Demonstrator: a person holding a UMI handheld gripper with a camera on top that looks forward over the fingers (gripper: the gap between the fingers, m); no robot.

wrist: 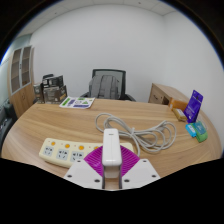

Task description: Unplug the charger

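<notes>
Already the claw pinches the white charger between its 2 pads, beside the power strip on the table; whether it is unplugged, I cannot tell.

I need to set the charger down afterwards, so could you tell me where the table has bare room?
Bare wood lies right of the cable, short of the small boxes, and behind the power strip. It is crowded around the gripper, shut on the charger.
</notes>
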